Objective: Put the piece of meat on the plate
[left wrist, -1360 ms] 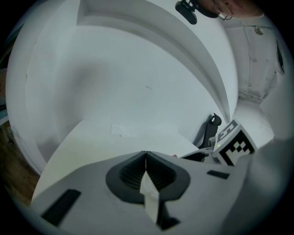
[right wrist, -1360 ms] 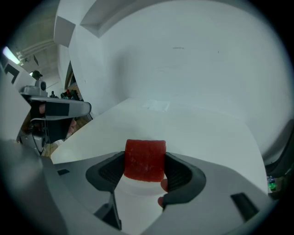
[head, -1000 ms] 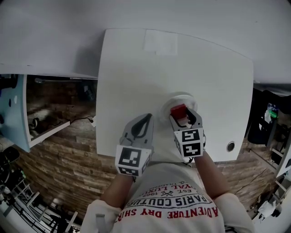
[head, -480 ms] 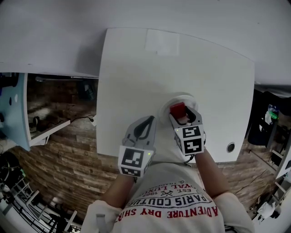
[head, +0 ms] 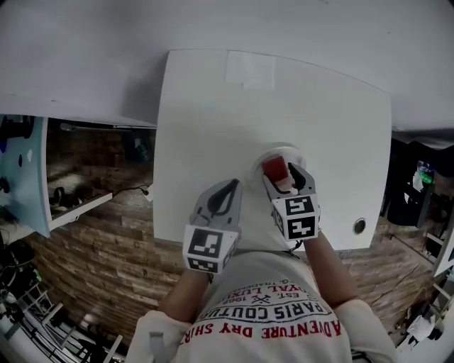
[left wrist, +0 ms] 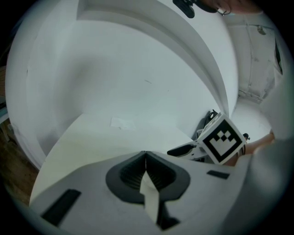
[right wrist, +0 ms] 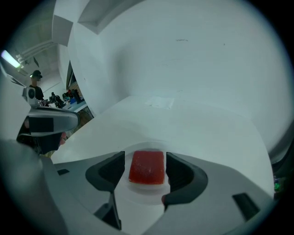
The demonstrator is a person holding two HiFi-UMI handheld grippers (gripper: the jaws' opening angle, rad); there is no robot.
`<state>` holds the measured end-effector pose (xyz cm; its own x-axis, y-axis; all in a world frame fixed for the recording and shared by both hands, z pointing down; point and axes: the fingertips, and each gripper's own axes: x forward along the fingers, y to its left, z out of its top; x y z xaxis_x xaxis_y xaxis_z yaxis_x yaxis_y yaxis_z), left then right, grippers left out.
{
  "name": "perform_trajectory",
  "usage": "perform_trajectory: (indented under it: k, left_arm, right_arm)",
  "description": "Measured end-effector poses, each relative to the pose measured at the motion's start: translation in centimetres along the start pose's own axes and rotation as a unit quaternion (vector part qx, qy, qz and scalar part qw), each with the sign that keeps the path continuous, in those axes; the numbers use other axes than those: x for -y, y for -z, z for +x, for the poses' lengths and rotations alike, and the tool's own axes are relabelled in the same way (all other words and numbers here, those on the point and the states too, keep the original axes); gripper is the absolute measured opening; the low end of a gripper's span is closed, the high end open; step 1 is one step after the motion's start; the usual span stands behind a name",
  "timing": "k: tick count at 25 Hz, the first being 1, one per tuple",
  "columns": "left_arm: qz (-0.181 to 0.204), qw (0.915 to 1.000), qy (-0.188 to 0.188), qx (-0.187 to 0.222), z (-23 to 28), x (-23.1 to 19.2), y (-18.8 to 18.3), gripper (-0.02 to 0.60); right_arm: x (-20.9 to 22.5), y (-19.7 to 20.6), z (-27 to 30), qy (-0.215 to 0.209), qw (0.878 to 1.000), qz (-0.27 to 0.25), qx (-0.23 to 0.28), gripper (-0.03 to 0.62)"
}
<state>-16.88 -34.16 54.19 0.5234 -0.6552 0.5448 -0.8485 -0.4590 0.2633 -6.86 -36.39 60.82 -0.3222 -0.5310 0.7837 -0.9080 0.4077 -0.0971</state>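
The piece of meat (head: pixel 274 168) is a red rectangular block lying flat on a small white plate (head: pixel 258 162) near the front of the white table (head: pixel 213 120). My right gripper (head: pixel 287 179) is open, one jaw on either side of the meat's near end. In the right gripper view the meat (right wrist: pixel 147 167) rests on the plate (right wrist: pixel 146 192) between the two dark pads (right wrist: pixel 110 170), with a thin gap on each side. My left gripper (head: pixel 228 188) hovers to the left of the plate, shut and empty. Its pads (left wrist: pixel 138 172) press together.
A pale rectangular patch (head: pixel 250 69) marks the table's far side. A round hole (head: pixel 360 227) sits at the front right corner. The table's left edge (head: pixel 154 177) drops to a wood-plank floor (head: pixel 106 234). A white wall (head: pixel 213 21) stands behind the table.
The head view has shifted slightly. Both grippers and the meat stay about where they were.
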Motion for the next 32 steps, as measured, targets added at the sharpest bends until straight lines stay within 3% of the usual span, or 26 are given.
perform_trajectory:
  k: [6,9,11,16,21,27,32]
  left_arm:
    - [0.016,0.9995,0.007,0.026,-1.2,1.3,-2.3,0.008]
    - [0.031,0.9986,0.009,0.042,-2.1,2.2,-3.8,0.008]
    - [0.042,0.9974,0.012,0.058,-2.6,2.9,-5.1,0.008]
    - [0.071,0.9918,0.03,0.102,-3.9,5.3,-8.6,0.008]
    - [0.108,0.9807,0.028,0.161,-5.2,6.5,-13.0,0.008]
    - [0.126,0.9654,0.025,0.227,-7.9,8.0,-16.7,0.008]
    - [0.155,0.955,0.024,0.252,-9.4,8.8,-18.6,0.008]
  right_arm:
    - [0.3,-2.1,-3.5,0.016,0.999,0.003,0.043,0.272]
    - [1.1,-3.8,-6.5,0.049,0.995,0.006,0.085,0.072]
    - [1.5,-5.0,-8.4,0.057,0.992,0.012,0.115,0.043]
    - [1.6,-7.5,-13.1,0.032,0.979,0.04,0.198,0.014]
    - [1.7,-10.9,-17.1,0.041,0.96,0.009,0.277,0.012]
    - [1.7,-13.1,-21.8,0.049,0.938,-0.008,0.344,0.012]
    - [0.8,-14.2,-23.9,0.054,0.919,-0.036,0.388,0.012]
